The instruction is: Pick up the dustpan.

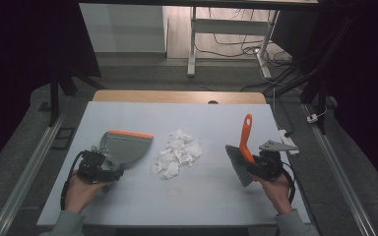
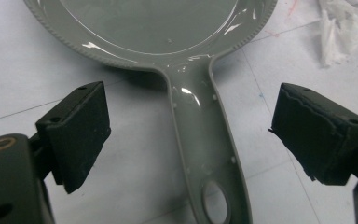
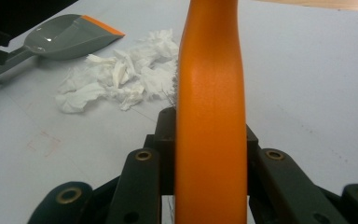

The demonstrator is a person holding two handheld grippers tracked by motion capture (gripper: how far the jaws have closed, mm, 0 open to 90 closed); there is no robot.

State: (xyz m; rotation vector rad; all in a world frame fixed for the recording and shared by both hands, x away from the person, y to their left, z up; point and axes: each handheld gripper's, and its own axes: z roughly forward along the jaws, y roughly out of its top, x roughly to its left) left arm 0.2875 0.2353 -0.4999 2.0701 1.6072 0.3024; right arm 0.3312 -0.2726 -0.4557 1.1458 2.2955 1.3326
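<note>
Pale blue tabletop over a wooden table edge. Beyond, white desk legs on grey floor, tangled black cables, and a white power strip at right.
</note>
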